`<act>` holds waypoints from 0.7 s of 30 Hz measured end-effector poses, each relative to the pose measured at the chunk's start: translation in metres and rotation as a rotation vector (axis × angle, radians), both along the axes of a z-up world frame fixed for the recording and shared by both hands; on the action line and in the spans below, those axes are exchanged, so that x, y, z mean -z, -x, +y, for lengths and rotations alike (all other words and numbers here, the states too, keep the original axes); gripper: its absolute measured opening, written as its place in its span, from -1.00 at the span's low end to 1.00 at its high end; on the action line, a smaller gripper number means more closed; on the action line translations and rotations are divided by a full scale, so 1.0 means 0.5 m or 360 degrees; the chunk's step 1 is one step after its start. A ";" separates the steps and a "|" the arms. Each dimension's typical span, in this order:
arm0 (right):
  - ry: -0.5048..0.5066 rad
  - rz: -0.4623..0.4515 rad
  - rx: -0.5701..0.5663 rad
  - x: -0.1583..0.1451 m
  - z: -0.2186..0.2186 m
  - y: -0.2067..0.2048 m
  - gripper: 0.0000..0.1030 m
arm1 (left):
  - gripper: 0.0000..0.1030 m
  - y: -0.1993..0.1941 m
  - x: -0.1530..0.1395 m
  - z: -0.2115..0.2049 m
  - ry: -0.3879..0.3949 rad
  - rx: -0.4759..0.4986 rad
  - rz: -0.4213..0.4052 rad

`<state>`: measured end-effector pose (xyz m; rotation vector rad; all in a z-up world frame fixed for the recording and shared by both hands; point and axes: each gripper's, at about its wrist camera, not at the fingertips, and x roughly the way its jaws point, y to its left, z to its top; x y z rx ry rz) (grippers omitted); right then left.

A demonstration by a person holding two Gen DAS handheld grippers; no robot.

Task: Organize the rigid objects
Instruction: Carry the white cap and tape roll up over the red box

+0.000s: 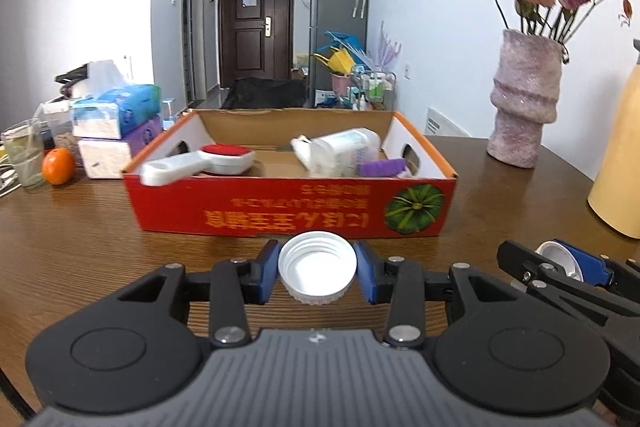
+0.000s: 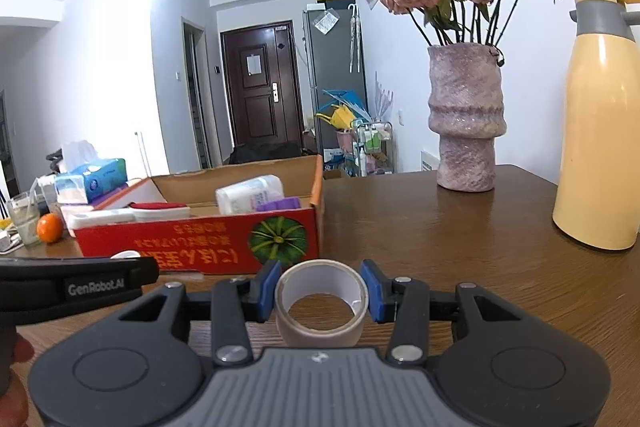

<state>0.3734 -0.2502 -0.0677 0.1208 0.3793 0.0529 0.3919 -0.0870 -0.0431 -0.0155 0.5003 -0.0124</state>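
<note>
My left gripper (image 1: 317, 269) is shut on a white screw cap (image 1: 317, 268), its hollow side facing the camera, held above the table just in front of the red cardboard box (image 1: 288, 207). My right gripper (image 2: 322, 293) is shut on a roll of tape (image 2: 321, 307), to the right of the box's near corner (image 2: 200, 243). Inside the box lie a white and red brush (image 1: 200, 163), a white bottle (image 1: 344, 151) and a purple block (image 1: 384, 167). At the right edge of the left wrist view the right gripper (image 1: 568, 267) shows with the tape.
A pink vase (image 2: 466, 119) with dried roses and a yellow thermos (image 2: 600, 131) stand on the wooden table (image 2: 460, 247) to the right. Tissue boxes (image 1: 116, 115), an orange (image 1: 59, 166) and a glass (image 1: 24, 157) sit left of the box.
</note>
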 end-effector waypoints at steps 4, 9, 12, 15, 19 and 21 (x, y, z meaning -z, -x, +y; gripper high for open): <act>-0.0008 -0.0016 -0.0004 -0.003 0.030 0.004 -0.17 | -0.21 0.009 -0.014 0.040 0.0023 -0.0038 -0.0035; -0.0012 -0.0042 0.0008 -0.006 0.064 0.005 -0.17 | -0.21 0.015 -0.032 0.080 0.0043 -0.0072 -0.0082; -0.0017 -0.0056 0.0018 -0.007 0.082 0.003 -0.17 | -0.21 0.015 -0.040 0.094 0.0049 -0.0079 -0.0103; -0.0017 -0.0068 0.0024 -0.007 0.100 -0.001 -0.17 | -0.21 0.014 -0.047 0.105 0.0051 -0.0085 -0.0123; -0.0025 -0.0088 0.0039 -0.009 0.119 -0.008 -0.17 | -0.21 0.009 -0.055 0.117 0.0041 -0.0100 -0.0148; -0.0029 -0.0092 0.0041 -0.010 0.126 -0.015 -0.17 | -0.21 0.006 -0.059 0.126 0.0045 -0.0113 -0.0158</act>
